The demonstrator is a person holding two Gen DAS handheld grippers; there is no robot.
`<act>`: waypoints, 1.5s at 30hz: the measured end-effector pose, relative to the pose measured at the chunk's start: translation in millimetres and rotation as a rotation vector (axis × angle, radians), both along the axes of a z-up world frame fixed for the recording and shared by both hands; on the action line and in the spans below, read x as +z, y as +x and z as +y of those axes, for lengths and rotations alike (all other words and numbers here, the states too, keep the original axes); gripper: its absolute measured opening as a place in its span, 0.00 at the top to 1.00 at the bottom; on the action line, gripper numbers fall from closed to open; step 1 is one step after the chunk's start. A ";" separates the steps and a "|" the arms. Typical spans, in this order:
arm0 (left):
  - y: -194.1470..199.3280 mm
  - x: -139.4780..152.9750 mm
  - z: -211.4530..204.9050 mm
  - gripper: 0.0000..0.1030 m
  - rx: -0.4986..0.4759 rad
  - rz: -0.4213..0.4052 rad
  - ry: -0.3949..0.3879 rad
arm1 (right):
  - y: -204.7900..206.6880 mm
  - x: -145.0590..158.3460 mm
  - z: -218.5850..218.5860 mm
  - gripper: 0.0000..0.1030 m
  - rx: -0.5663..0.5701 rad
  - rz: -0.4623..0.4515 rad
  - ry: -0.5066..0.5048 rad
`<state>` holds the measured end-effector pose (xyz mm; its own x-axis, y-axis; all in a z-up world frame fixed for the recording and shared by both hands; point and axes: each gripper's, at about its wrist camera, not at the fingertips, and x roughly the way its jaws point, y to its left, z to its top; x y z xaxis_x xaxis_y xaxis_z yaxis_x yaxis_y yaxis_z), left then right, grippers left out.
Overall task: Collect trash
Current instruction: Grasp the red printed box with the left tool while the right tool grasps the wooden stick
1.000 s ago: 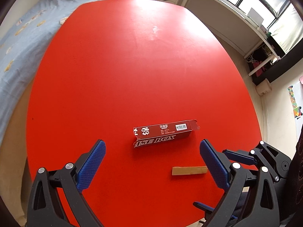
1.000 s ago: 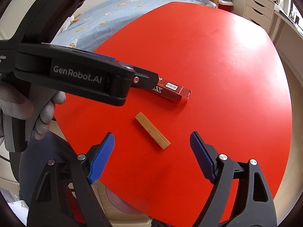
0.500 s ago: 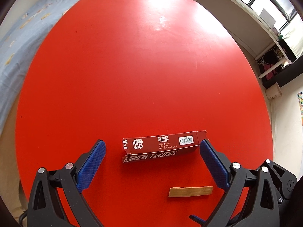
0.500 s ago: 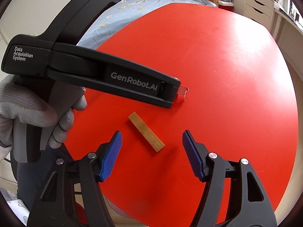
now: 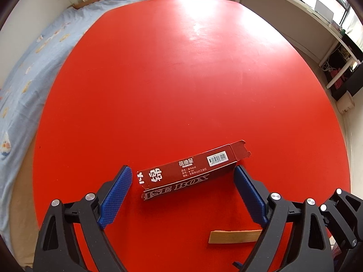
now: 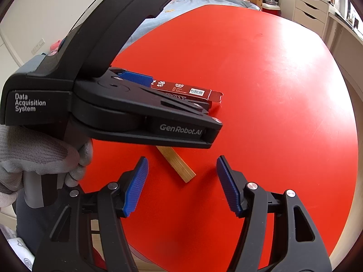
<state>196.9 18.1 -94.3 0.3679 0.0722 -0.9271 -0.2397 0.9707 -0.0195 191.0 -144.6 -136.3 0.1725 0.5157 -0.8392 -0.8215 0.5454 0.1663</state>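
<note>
Table: we see a red round-edged table (image 5: pixel 181 79) filling both views, with two pieces of trash lying flat near its close edge.
Carton: a long dark red carton (image 5: pixel 192 170) with white lettering and a barcode sticker lies on its side; one end flap stands open toward the right in the left wrist view.
Wooden strip: a pale wooden strip (image 6: pixel 179 165) lies flat on the table, apart from the carton and nearer to us than it.
Left gripper: our left gripper (image 5: pixel 181 181) points steeply down over the carton, its blue pads (image 5: pixel 116 195) on either side of the carton's ends. The jaws are closing with the carton between them. The right-hand pad sits just beside the carton's end by the flap; the left-hand pad looks a little clear of the other end. We cannot tell for sure whether either pad touches yet.
Right gripper: our right gripper (image 6: pixel 181 170) hangs above the wooden strip, jaws spread and closing, the strip's near end in the gap between the tips. The pads (image 6: pixel 229 190) stand apart from the strip and do not press it.
Hand: a hand in a grey knit glove (image 6: pixel 34 158) grips the left gripper's handle, seen at the left of the right wrist view.
Surroundings: a bed with a light blue cover (image 5: pixel 29 68) lies beyond the table, and white drawers (image 6: pixel 310 15) stand by the far wall.
</note>
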 end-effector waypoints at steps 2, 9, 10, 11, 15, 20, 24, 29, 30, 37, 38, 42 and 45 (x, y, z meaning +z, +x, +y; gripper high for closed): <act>1.6 0.7 0.0 0.28 -0.008 -0.005 0.001 | -0.4 -0.7 2.2 0.40 0.002 -0.004 0.000; -8.2 9.1 12.3 0.72 -0.039 -0.025 -0.014 | 0.6 -1.0 6.3 0.40 0.007 -0.009 -0.003; -9.5 9.5 12.4 0.73 -0.044 -0.029 -0.026 | 1.0 -1.2 6.9 0.40 0.008 -0.010 -0.003; -10.1 9.6 13.4 0.74 -0.048 -0.031 -0.034 | 0.8 -1.5 7.5 0.40 0.010 -0.010 -0.005; -13.4 9.3 19.1 0.80 -0.063 -0.050 -0.072 | -2.8 -2.2 7.4 0.40 0.016 -0.016 -0.008; -13.7 9.6 23.4 0.82 -0.073 -0.059 -0.097 | -7.4 -2.3 9.5 0.40 0.025 -0.034 -0.018; -14.5 9.7 27.6 0.83 -0.064 -0.061 -0.109 | -12.0 -2.2 12.5 0.44 0.041 -0.053 -0.033; -15.4 12.4 31.4 0.83 -0.056 -0.066 -0.110 | -13.8 -1.2 16.1 0.59 0.052 -0.075 -0.050; -15.3 13.2 31.7 0.83 -0.056 -0.068 -0.110 | -14.5 -1.1 16.8 0.62 0.054 -0.080 -0.055; -20.0 15.7 30.8 0.83 -0.058 -0.076 -0.111 | -20.2 -0.9 19.0 0.86 0.072 -0.104 -0.081; -21.1 15.9 31.6 0.83 -0.058 -0.077 -0.113 | -20.6 -0.7 19.1 0.89 0.071 -0.107 -0.086; -23.7 17.3 33.1 0.83 -0.061 -0.079 -0.115 | -21.6 -0.7 18.1 0.90 0.053 -0.109 -0.095; -26.5 18.8 34.3 0.83 -0.063 -0.083 -0.117 | -21.0 2.3 15.2 0.90 0.023 -0.104 -0.089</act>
<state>170.4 52.4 -75.5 0.4444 -0.0603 -0.8938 -0.1711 0.9737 -0.1507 170.1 -129.3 -134.0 0.2503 0.4449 -0.8599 -0.8443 0.5350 0.0310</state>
